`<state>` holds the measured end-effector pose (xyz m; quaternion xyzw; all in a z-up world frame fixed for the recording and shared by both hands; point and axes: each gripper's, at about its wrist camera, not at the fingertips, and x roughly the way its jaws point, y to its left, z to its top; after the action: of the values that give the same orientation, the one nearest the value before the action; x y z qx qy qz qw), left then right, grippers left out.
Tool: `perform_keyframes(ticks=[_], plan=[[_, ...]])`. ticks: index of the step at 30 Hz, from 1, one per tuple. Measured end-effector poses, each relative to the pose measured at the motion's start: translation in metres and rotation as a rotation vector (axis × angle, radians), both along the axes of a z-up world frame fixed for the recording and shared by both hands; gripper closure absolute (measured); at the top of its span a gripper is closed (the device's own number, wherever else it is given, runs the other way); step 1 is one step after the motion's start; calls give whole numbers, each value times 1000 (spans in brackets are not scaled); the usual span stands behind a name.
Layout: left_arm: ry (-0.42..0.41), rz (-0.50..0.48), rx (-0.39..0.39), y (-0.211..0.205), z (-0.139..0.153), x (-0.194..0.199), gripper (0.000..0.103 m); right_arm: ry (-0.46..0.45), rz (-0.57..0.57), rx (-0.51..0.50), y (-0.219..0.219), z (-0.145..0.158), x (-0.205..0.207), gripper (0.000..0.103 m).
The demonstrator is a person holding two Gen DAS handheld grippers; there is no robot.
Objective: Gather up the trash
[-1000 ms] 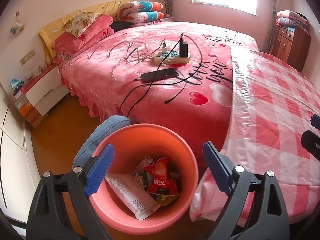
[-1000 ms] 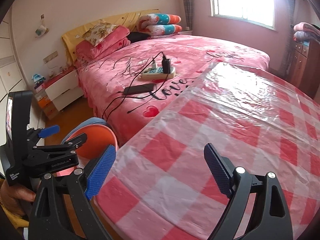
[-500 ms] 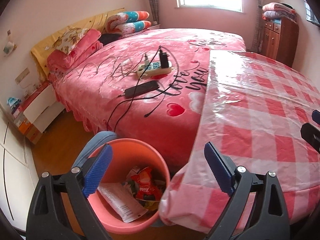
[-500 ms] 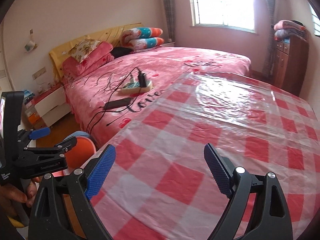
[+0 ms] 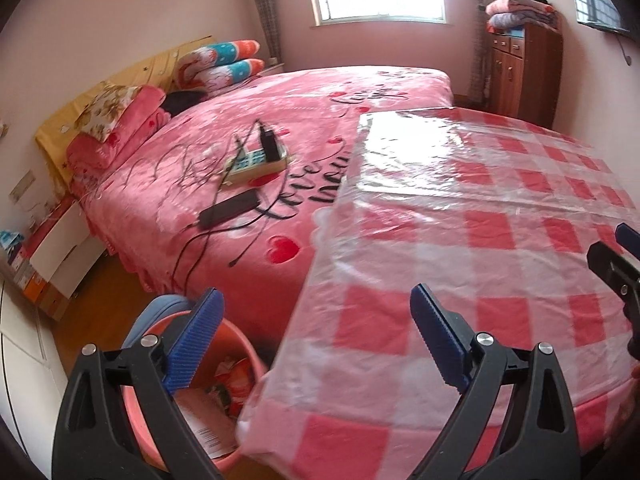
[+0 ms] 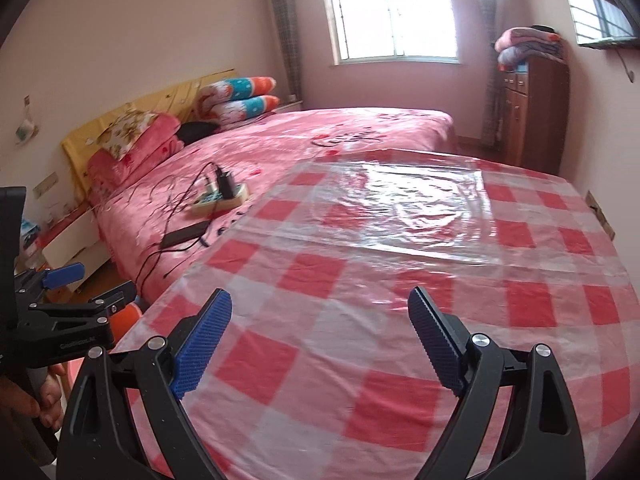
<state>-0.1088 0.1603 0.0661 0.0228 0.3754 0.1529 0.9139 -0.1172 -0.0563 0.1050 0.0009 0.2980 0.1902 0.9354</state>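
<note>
Right gripper (image 6: 320, 338): jaws spread wide, nothing between the blue pads (image 6: 204, 336); it hung above the table.
Table (image 6: 400, 280): covered by a red-and-white checked cloth under clear plastic film (glare near the far edge).
Left gripper (image 6: 76, 296): at the left margin, side-on, held in a hand (image 6: 28, 396); jaw gap unreadable.
Bin (image 6: 124, 316): only an orange sliver showed past the table edge.
Bed (image 6: 280, 144): beyond the table, carrying a power strip (image 6: 218, 199) and a dark phone (image 6: 185, 236), cables trailing.
</note>
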Motion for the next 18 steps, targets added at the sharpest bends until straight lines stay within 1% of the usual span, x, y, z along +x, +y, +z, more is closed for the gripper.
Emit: perform_keyframes(ticks=[8,13,18], plan=[[-32,-77,-8,-44,9,24,8,-19,-96,15,-40,3,8,14],[-50,-130,-6,-74,13,39,8,-68,-175,-10,-67,6,8,14],[-65,-174,1,-103,16,49,8,-86,-243,-4,-96,7,11,14]])
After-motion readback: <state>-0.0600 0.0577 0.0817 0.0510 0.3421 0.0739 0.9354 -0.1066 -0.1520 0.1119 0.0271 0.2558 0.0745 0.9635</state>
